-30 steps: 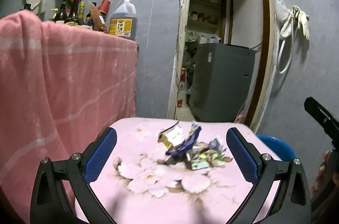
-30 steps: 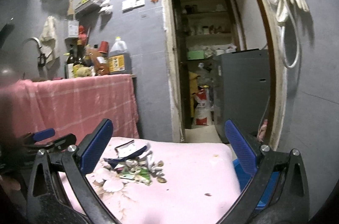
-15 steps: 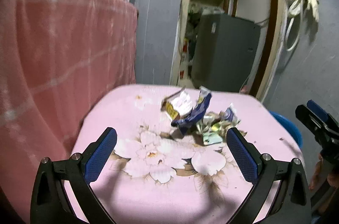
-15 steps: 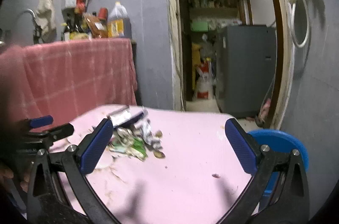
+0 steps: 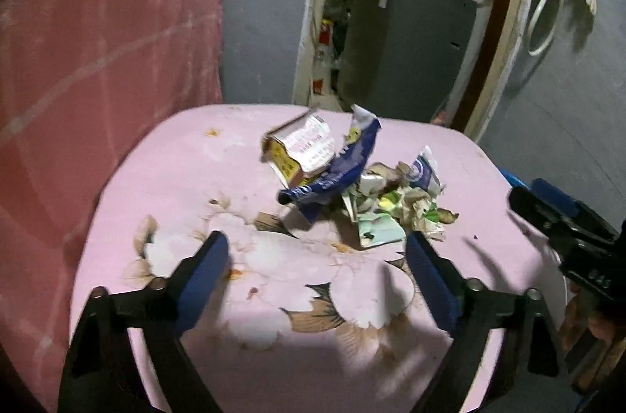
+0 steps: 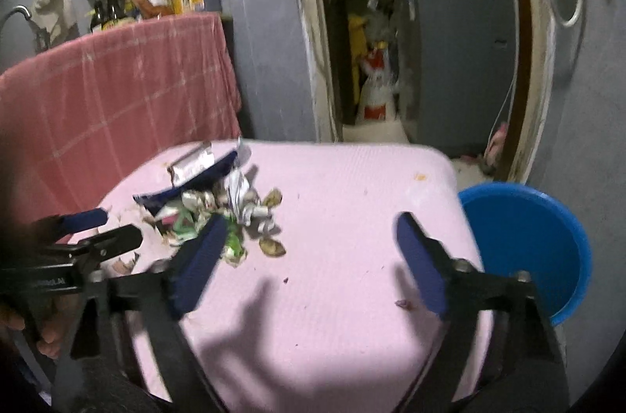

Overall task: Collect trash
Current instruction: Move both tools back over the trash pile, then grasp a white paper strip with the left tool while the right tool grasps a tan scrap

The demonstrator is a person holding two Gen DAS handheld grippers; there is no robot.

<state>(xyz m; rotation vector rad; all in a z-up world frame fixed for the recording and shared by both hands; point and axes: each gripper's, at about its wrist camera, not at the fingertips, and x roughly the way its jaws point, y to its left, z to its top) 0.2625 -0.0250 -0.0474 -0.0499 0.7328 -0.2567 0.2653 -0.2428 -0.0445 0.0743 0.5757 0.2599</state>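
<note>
Left wrist view shows more of the pink table [image 5: 164,178] than a second ago, when the wall and shelf filled the upper frame; the camera has tipped down and come closer. The left gripper [image 5: 317,256] hangs over the flowered tabletop with its jaws closing, narrower than a second ago, and nothing between them. The trash pile [image 5: 352,186] lies just beyond its fingertips: a torn box [image 5: 301,151], a dark blue wrapper [image 5: 340,174], and green and white scraps [image 5: 395,213] to the right. The other gripper now reaches in at the right edge.

From the right wrist view, the trash sits left of centre on the table, partly behind the right gripper's left finger. The right gripper [image 6: 309,248] also has its jaws closing on empty air above bare pink tabletop. At the right, beside the table's edge and lower down, stands a blue bucket [image 6: 547,237]; what little of its inside shows looks empty.
</note>
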